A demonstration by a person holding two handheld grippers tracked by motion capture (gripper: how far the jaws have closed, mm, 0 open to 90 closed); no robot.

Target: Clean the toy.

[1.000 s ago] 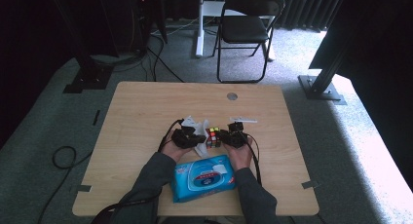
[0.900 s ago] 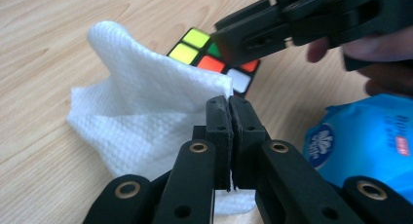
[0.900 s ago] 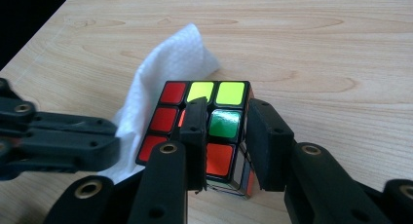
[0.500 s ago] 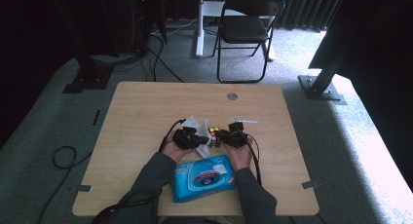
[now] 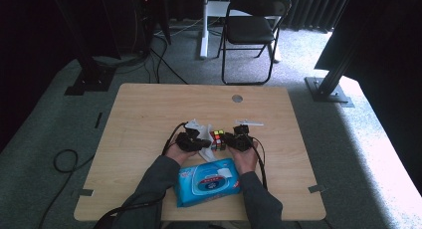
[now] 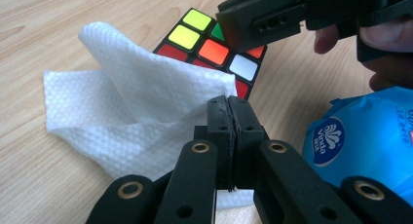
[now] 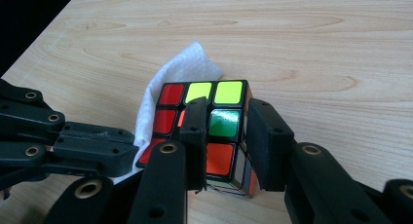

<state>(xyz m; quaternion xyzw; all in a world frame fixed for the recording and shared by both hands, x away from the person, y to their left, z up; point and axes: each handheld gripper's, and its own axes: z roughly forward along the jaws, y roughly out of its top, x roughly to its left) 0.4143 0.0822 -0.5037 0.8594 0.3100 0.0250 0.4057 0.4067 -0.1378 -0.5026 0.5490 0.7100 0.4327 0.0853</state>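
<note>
1. I see the puzzle cube (image 5: 217, 139) resting on the wooden table (image 5: 149, 109), near the table's middle and between my two grippers; a cube has no long axis, so I note only its attitude.
2. In the right gripper view, the cube (image 7: 209, 131) sits square on the tabletop, one face up, showing red, yellow-green, green and orange stickers; one vertical edge turns toward the camera.
3. My right gripper (image 7: 224, 141) is clenched on the cube, one jaw against each of two opposite sides.
4. My left gripper (image 6: 228, 121) is clamped on a white wipe (image 6: 141, 107), its jaws pressed together with the cloth pinched at the tips.
5. The wipe rises from the table in a peaked fold and leans against the cube (image 6: 209, 44); its lower layer lies flat on the wood.
6. In the high view, the left gripper (image 5: 191, 142) and right gripper (image 5: 236, 141) stand just beside the cube, one on either side.
7. A blue pack of wipes (image 5: 209, 181) lies nearer to me, between my forearms.
8. Hidden or unclear: the wipe covers the cube's lower left part in the left gripper view; the right gripper's jaws mask much of its near faces; the cube's underside is unseen; the blue pack (image 6: 360, 141) is cut off at the frame's edge.
</note>
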